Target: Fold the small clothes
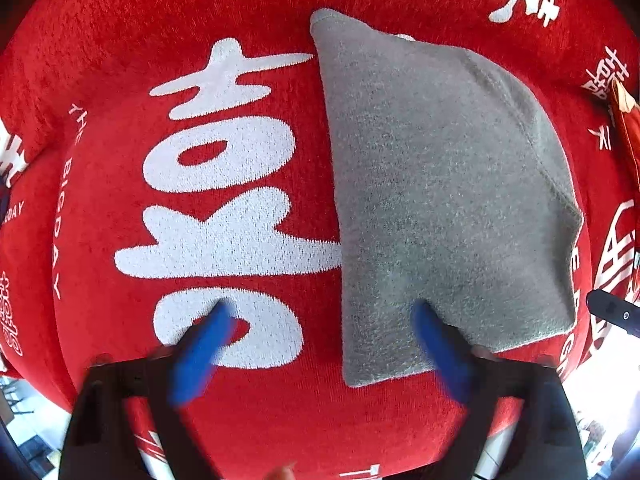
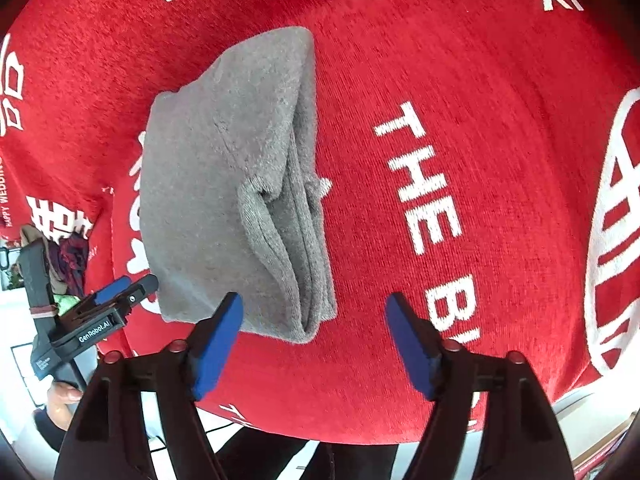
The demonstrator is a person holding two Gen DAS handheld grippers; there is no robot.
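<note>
A grey knit garment [image 1: 436,184] lies folded into a compact stack on a red cloth with white lettering [image 1: 160,32]. In the right wrist view the grey garment [image 2: 224,184] shows its layered folded edges on its right side. My left gripper [image 1: 320,312] is open and empty just above the cloth, its right finger [image 1: 436,344] over the garment's near edge. My right gripper [image 2: 314,312] is open and empty, hovering at the garment's near right corner. The left gripper also shows in the right wrist view [image 2: 124,288], left of the garment.
The red cloth [image 2: 480,80] covers the whole work surface and hangs over the near edge. A pile of dark clothing [image 2: 68,256] sits beyond the cloth's left edge. A red object [image 1: 628,128] lies at the far right.
</note>
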